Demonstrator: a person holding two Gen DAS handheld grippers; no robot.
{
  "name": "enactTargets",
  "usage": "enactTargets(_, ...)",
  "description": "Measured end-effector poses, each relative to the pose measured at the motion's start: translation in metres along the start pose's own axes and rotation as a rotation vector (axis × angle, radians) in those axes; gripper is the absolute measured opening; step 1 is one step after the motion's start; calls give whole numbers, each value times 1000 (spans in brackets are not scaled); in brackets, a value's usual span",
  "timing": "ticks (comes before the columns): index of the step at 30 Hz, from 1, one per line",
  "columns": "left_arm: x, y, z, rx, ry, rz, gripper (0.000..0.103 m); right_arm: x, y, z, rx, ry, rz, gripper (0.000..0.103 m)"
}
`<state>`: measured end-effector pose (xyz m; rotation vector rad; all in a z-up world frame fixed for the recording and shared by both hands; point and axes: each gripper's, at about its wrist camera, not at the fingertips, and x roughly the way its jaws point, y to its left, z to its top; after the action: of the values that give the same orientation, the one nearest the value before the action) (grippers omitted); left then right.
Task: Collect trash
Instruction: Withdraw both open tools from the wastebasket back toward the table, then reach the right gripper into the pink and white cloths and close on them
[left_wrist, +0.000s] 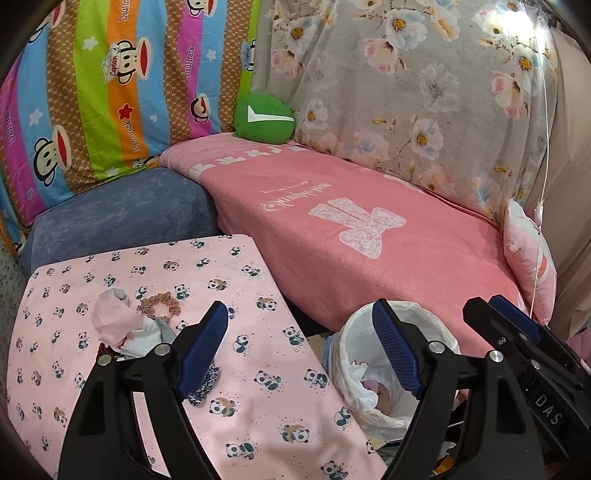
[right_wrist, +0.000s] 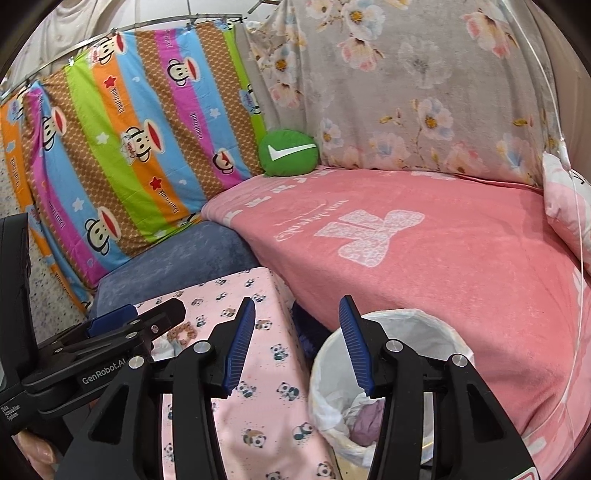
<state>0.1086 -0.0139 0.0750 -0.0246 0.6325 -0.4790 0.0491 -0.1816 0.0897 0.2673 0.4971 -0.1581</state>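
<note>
Crumpled pink and white tissues (left_wrist: 122, 325) lie on the panda-print table (left_wrist: 258, 369), beside a brown scrunchie (left_wrist: 160, 304). A black-and-white patterned piece (left_wrist: 203, 391) is partly hidden behind my left finger. My left gripper (left_wrist: 299, 306) hangs open over the table's right edge with nothing between its fingers. A white-lined trash bin (right_wrist: 406, 321) stands on the floor between table and sofa, with crumpled trash (right_wrist: 364, 417) inside. My right gripper (right_wrist: 297, 301) is open and empty above the gap between table and bin. Each gripper shows in the other's view: right gripper (left_wrist: 491, 306), left gripper (right_wrist: 155, 314).
A pink blanket (left_wrist: 369, 236) covers the sofa behind the bin, with a green round cushion (left_wrist: 264, 118) at the back corner and a pink pillow (left_wrist: 532, 266) at right. A blue cushion (left_wrist: 122, 218) sits behind the table. Patterned sheets hang behind.
</note>
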Motion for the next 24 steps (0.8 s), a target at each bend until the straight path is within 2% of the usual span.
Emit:
enactTargets(13, -9, 71, -12, -72, 9, 82, 77, 28, 76, -19, -79, 76, 71, 50)
enactTargets(17, -9, 97, -17, -101, 21, 106, 83, 40, 99, -28, -100, 106, 92, 50)
enactTargets(24, -8, 148, -28, -149, 44, 180, 84, 65, 139, -46, -139, 154, 118, 54)
